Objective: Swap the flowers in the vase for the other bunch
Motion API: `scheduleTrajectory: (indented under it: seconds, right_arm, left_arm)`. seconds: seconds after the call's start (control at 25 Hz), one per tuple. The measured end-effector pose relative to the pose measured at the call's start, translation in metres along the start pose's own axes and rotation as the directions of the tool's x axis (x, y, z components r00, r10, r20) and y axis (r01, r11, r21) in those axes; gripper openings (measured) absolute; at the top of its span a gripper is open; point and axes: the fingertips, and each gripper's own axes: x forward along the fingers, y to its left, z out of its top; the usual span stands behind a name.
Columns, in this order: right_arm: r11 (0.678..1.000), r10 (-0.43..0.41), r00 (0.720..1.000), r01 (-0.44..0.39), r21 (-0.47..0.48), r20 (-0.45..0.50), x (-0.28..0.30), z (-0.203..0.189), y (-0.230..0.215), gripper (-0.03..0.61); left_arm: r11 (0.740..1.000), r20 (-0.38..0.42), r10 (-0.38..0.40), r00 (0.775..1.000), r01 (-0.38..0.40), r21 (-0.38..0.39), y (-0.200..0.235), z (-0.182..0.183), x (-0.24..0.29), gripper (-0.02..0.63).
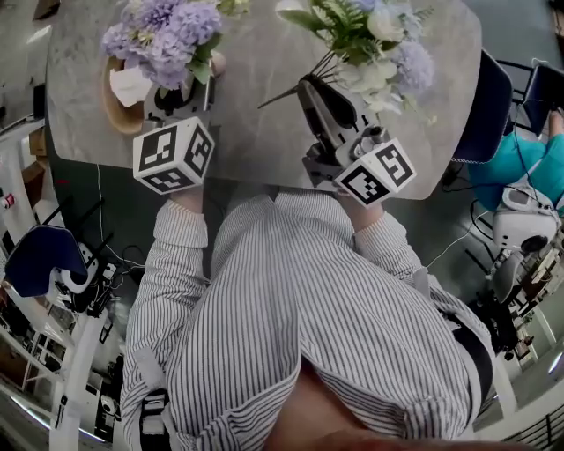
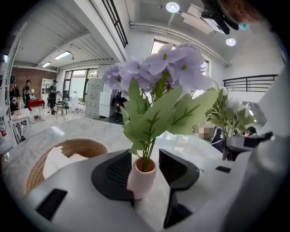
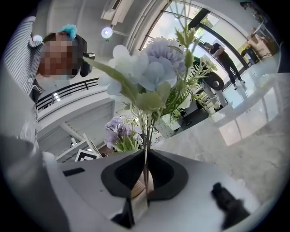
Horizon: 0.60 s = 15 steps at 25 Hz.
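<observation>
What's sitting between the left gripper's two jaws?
A small pink vase holding purple flowers, seen in the left gripper view; the jaws stand apart, not clamped on it.

Daylight from tall windows and 2 round ceiling lights keeps everything bright. Both gripper views bulge fisheye-style with black corners. The counter carries pale glare; the left tool looks soft up close.

Head view looks steeply down on the table; both gripper views skim it closely, sharing the purple flowers.
</observation>
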Motion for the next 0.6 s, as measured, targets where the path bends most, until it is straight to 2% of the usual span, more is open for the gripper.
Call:
scheduleTrajectory:
  seconds: [0.12,0.6]
  right_arm:
    - [1.0,-0.006,1.0,0.006,0.005,0.0,-0.002,-0.004,-0.001,0.035]
    - [1.0,-0.023,1.0,0.023,0.01,0.009,-0.006,-0.005,-0.006,0.035]
  left_arm:
    - [1.0,0.006,0.012,1.0,-0.012,0.016,0.001,-0.001,0.001,0.13]
    - [0.999,0.019,-0.007,1.0,0.006,0.039,-0.005,0.003,0.011,0.109]
